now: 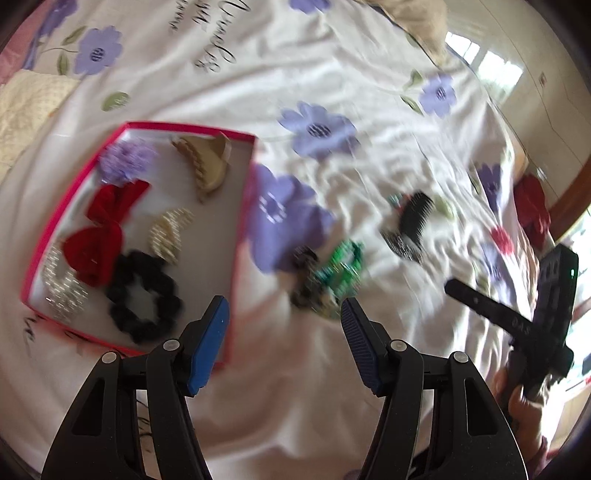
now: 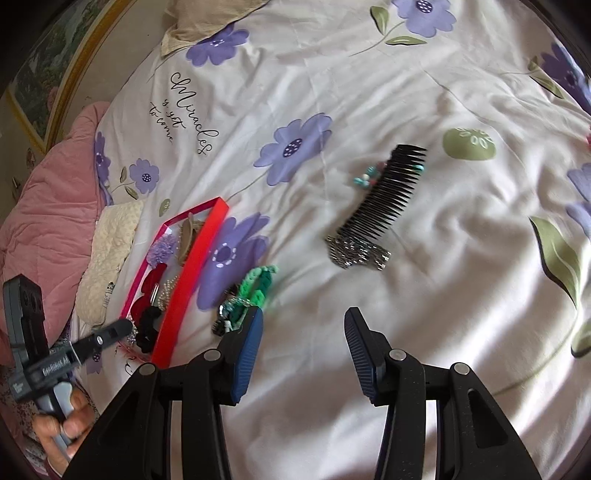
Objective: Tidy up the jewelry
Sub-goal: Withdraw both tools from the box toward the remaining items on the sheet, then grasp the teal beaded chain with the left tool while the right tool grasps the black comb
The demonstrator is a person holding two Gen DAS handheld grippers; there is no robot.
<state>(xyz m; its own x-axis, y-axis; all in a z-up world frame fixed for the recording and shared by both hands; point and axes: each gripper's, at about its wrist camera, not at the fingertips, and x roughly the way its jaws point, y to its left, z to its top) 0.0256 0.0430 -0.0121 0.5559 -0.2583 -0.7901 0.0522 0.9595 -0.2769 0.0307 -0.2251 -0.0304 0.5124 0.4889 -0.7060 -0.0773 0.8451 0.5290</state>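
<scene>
Both grippers empty, jaws apart: left gripper [image 1: 284, 314], right gripper [image 2: 303, 325]. Green hair tie [image 2: 255, 284] lies just ahead of the right gripper's left finger, tangled with a dark piece, probably a bracelet, too blurred to say. Red box [image 1: 236, 236] sits ahead-left of the left fingers. Risk: grabbing both tangled pieces, or snagging the bedsheet [image 2: 424, 280]. Sheet reads "Miracles".

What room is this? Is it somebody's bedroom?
Most likely a bedroom. Everything lies on a bed with a white flowered bedsheet, a pink quilt bunched at its edge and a pillow at the far end. A framed picture hangs on the wall.
</scene>
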